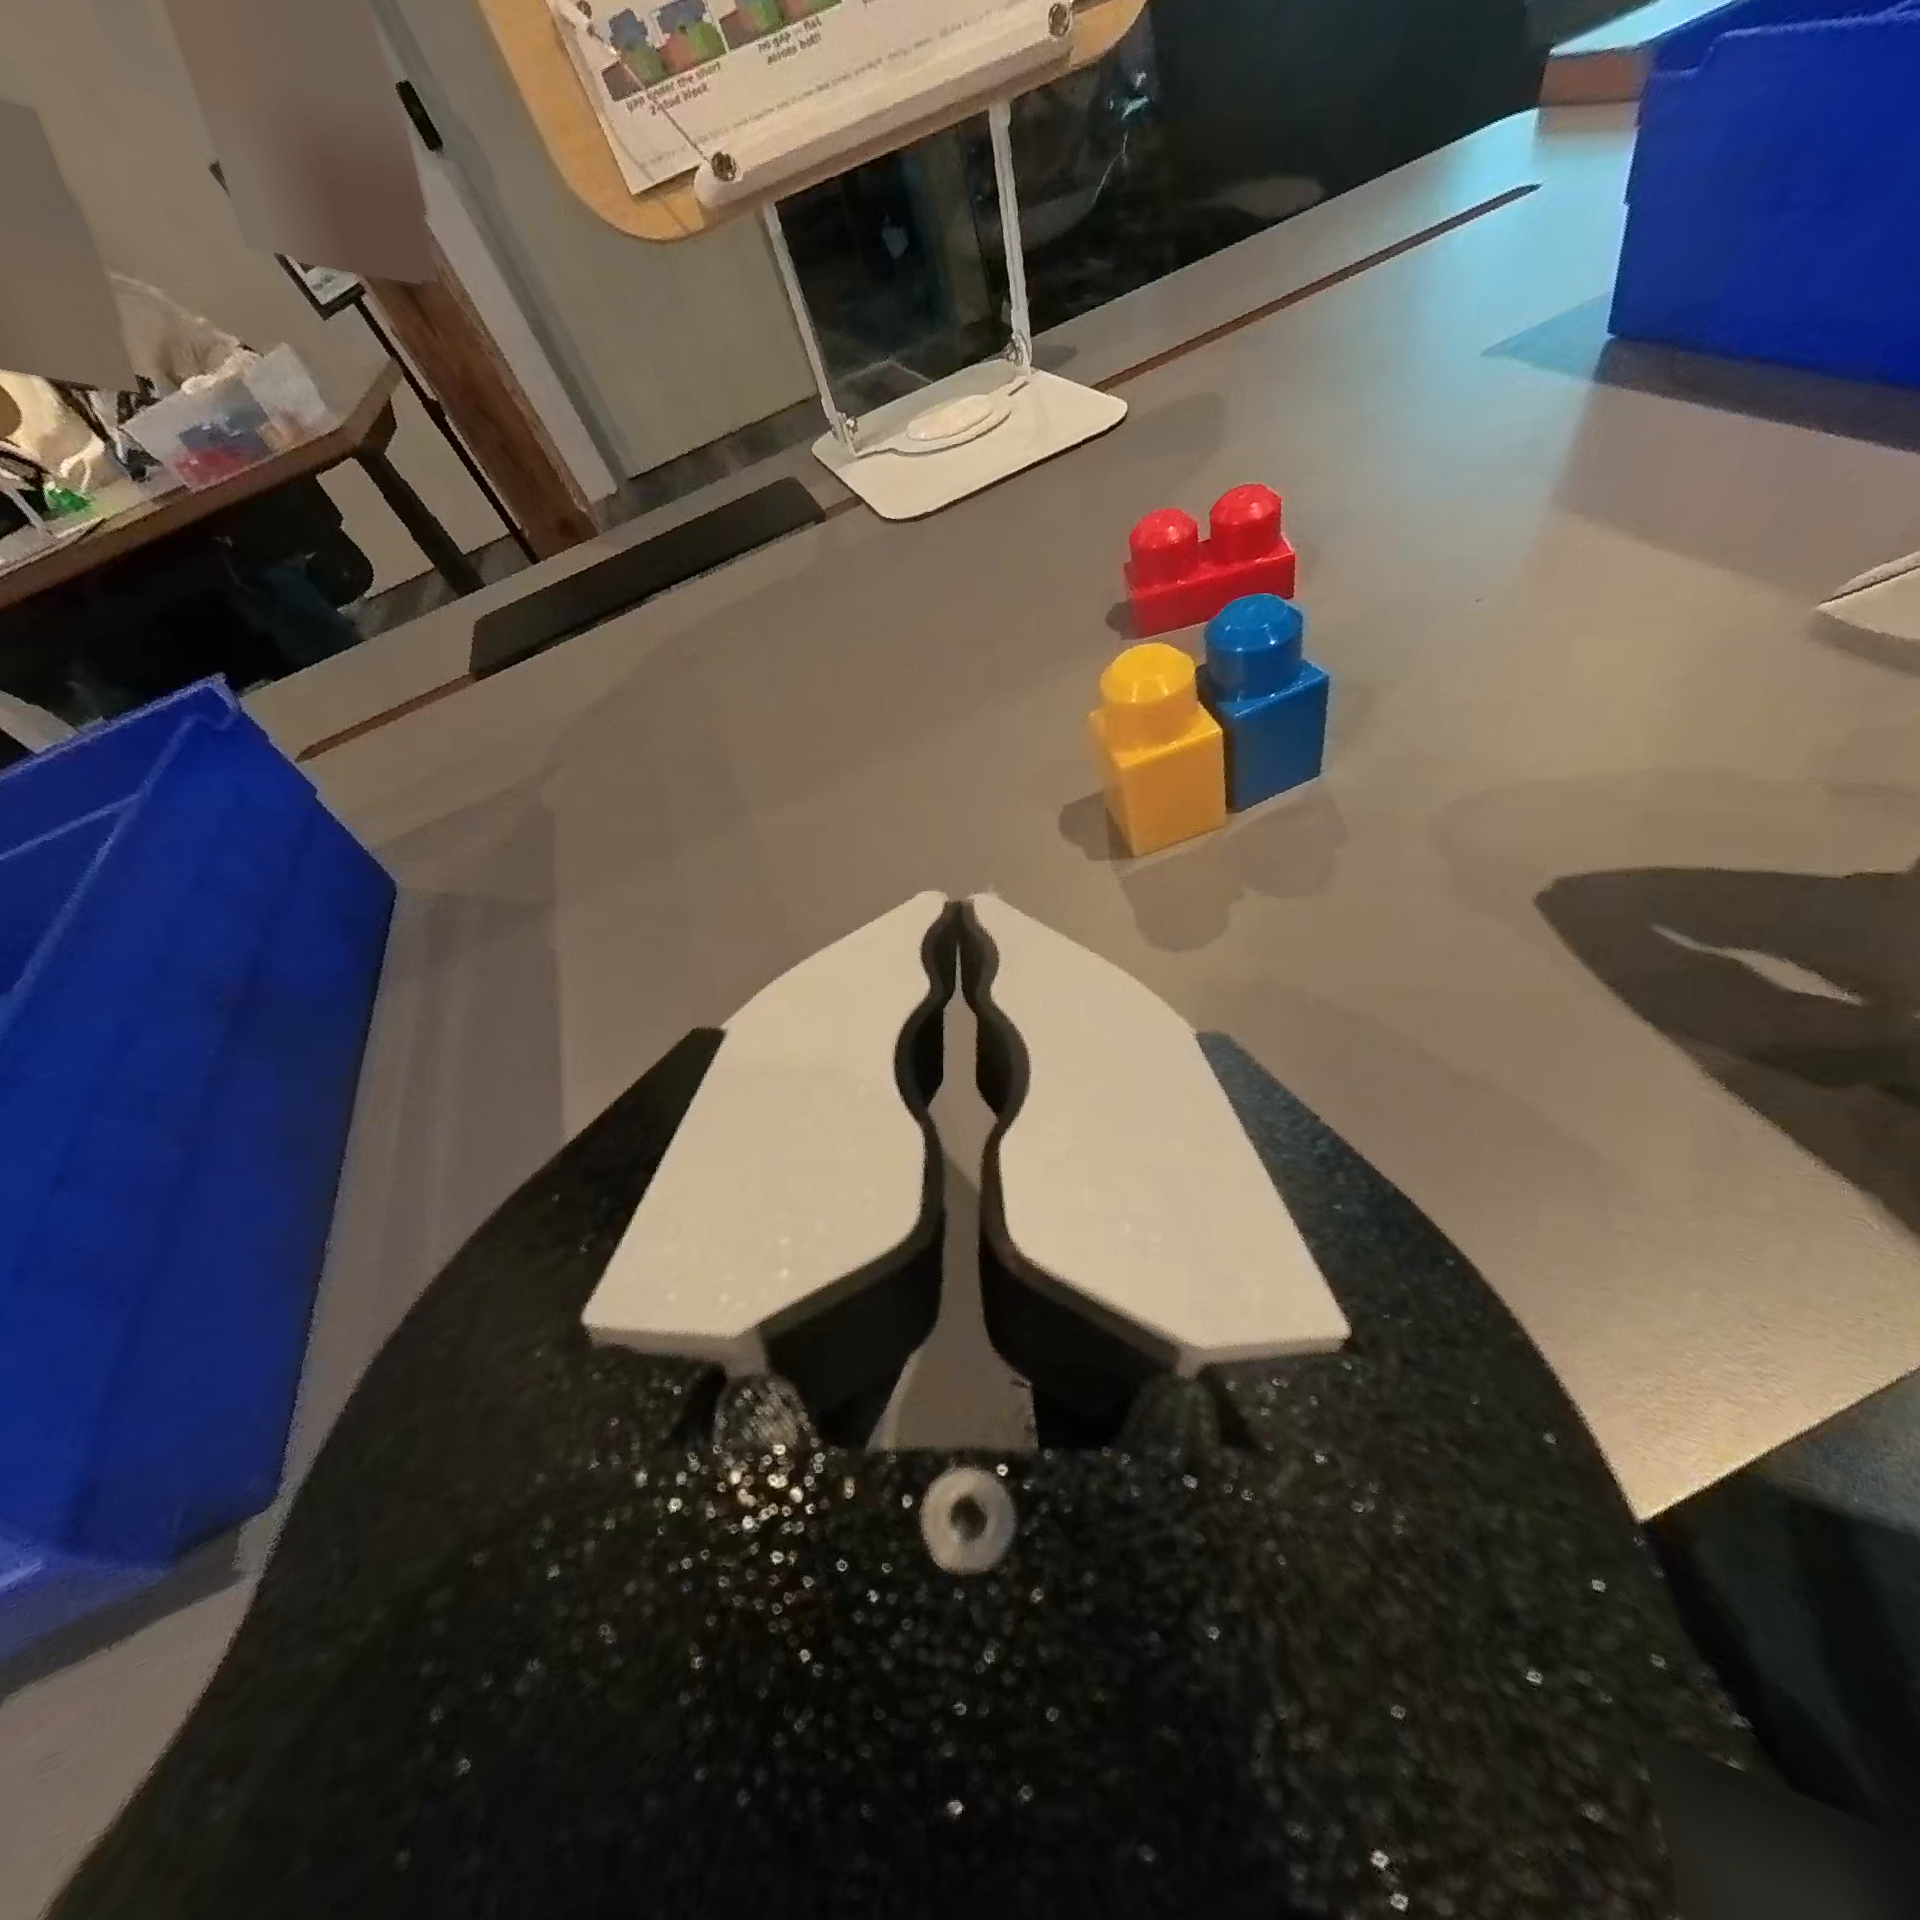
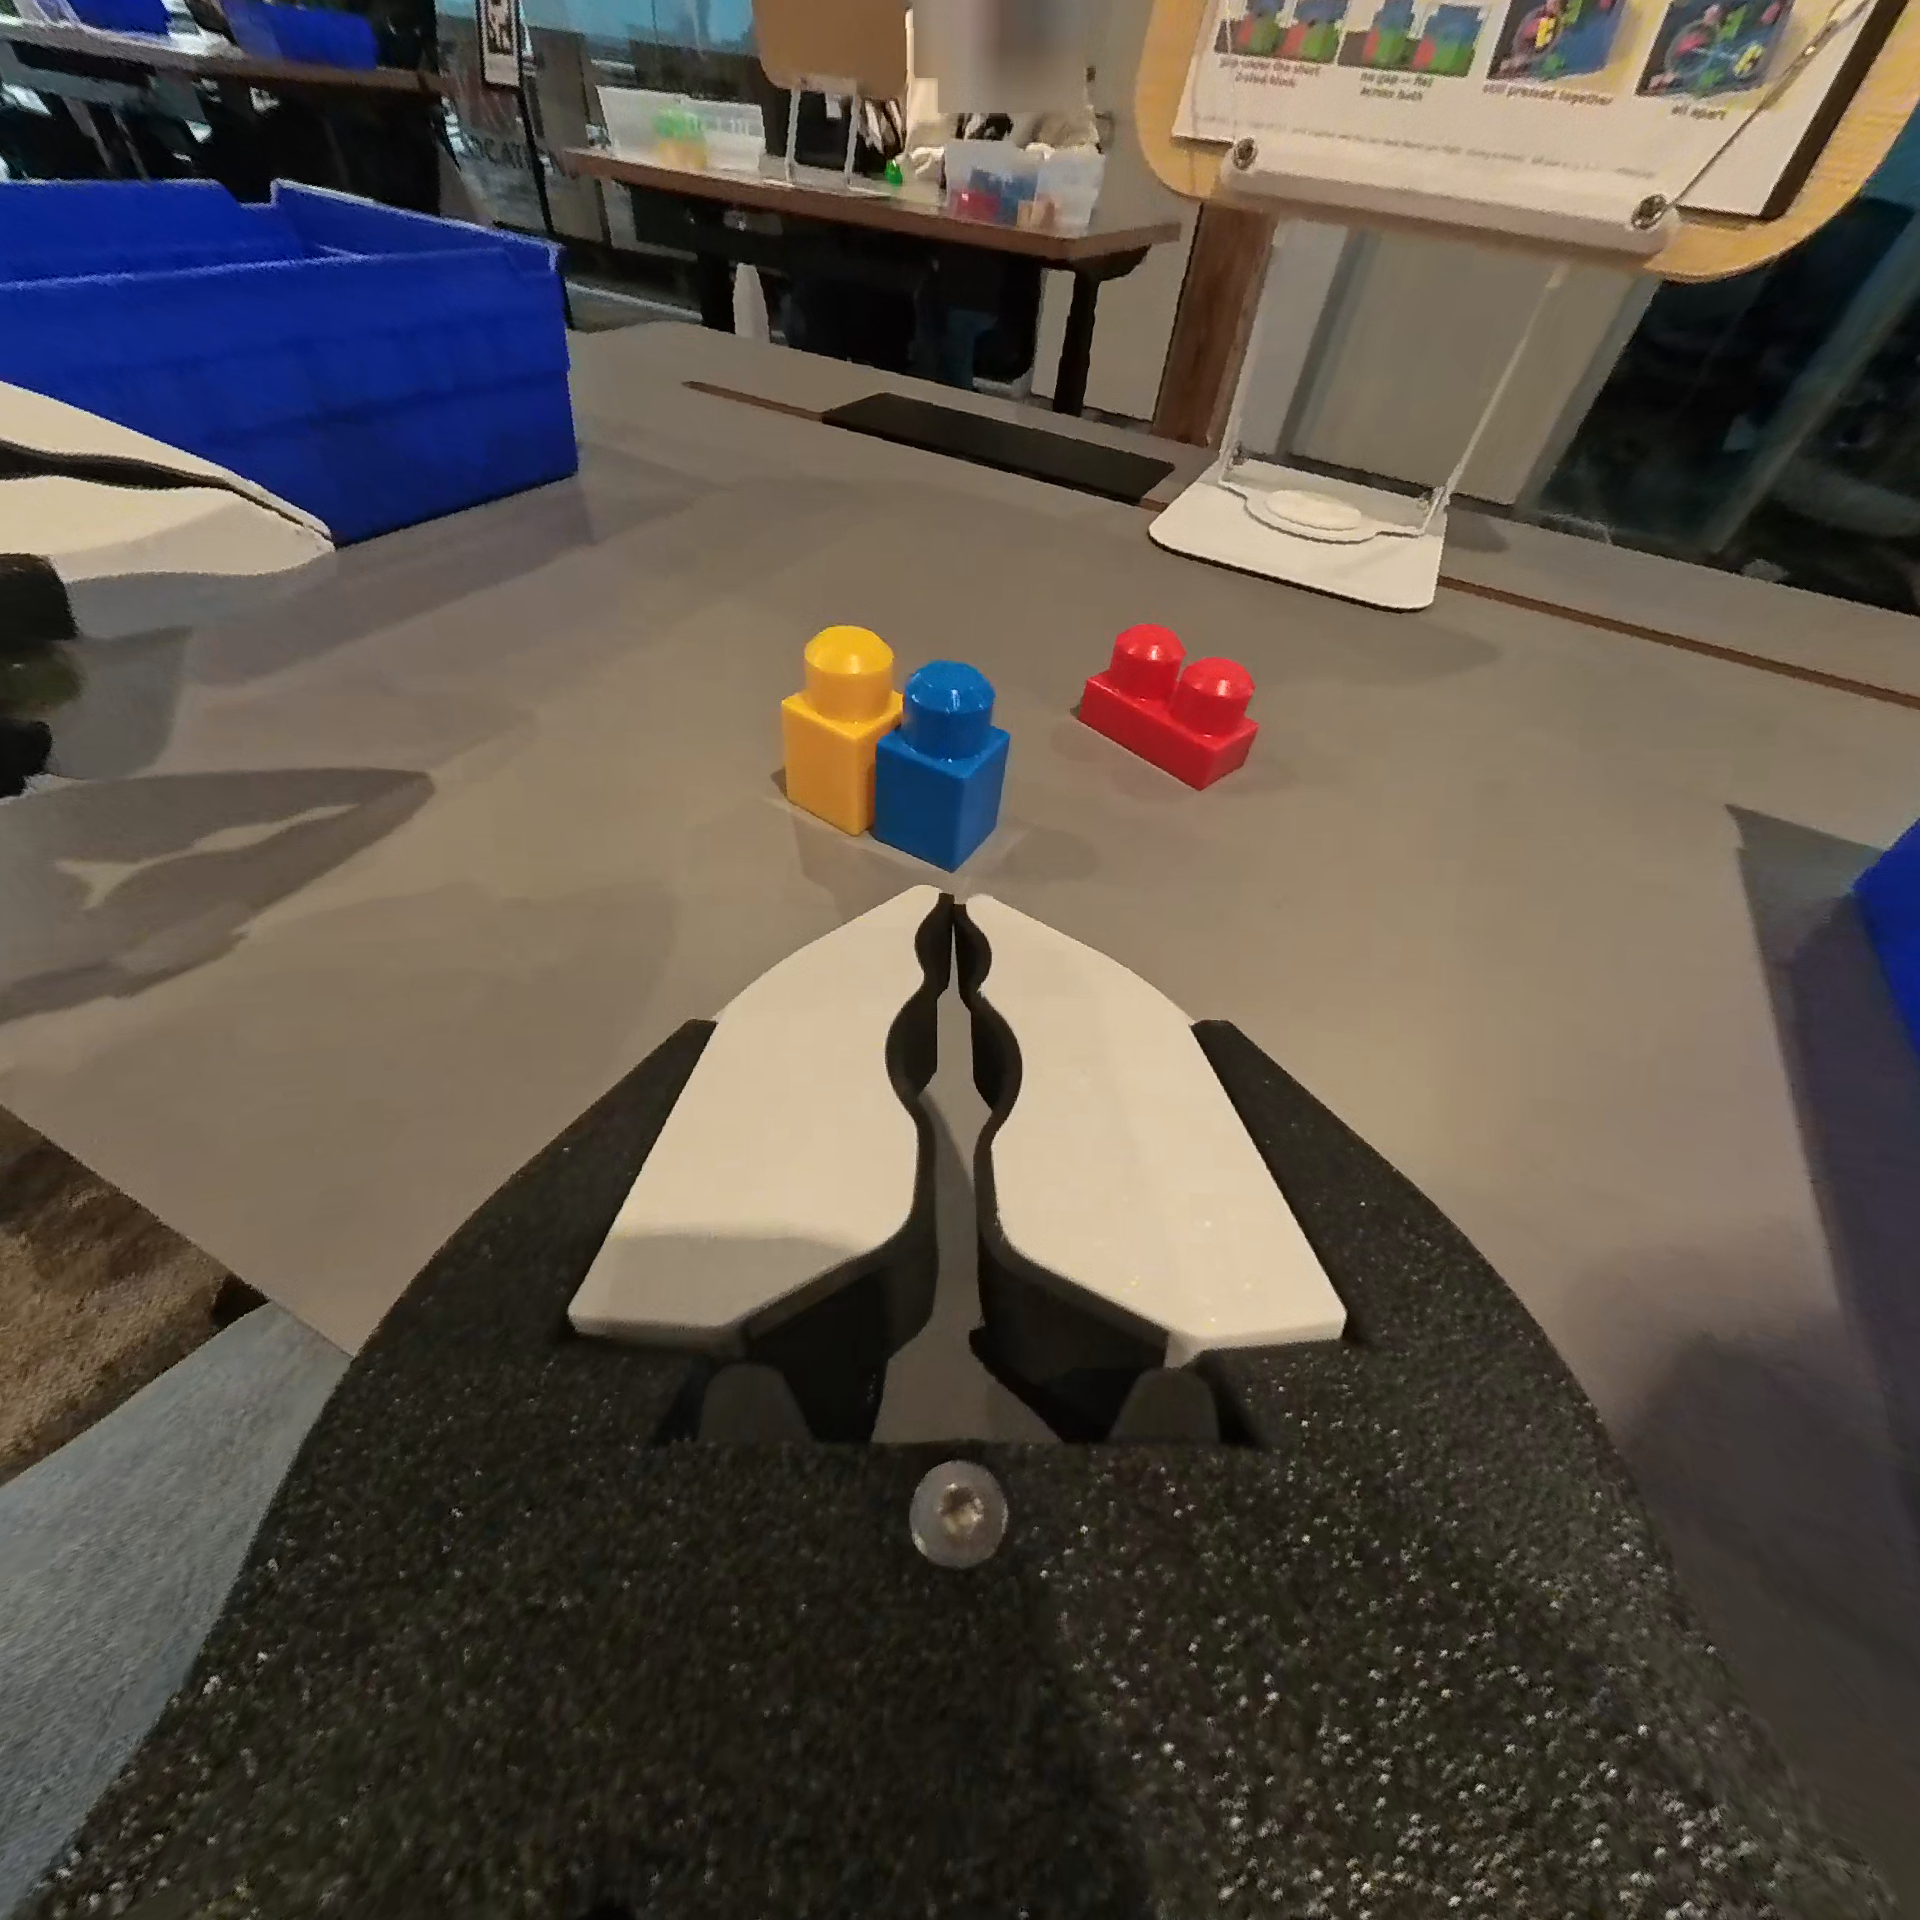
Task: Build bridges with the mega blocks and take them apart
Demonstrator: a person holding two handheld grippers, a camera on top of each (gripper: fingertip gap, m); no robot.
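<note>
nearest the lens in the right wrist view, the right gripper [image 2: 951, 902] had its pale, wavy-edged fingers pressed tip to tip with nothing between them, set in a black, grainy body. the left gripper [image 1: 961, 904] was closed the same way, bare. just above the right fingertips, at centre frame, stood a blue single-stud block [image 2: 940, 767] touching a yellow single-stud block [image 2: 840, 727], both upright, glossy moulded plastic with rounded studs. right of them, apart, lay a low red two-stud block [image 2: 1169, 709]. all three rested on the smooth grey table [image 2: 1351, 935]. farther up, a blue plastic bin [image 2: 312, 353] sat upper left and a white stand [image 2: 1309, 540] with a wooden board upper right.
</note>
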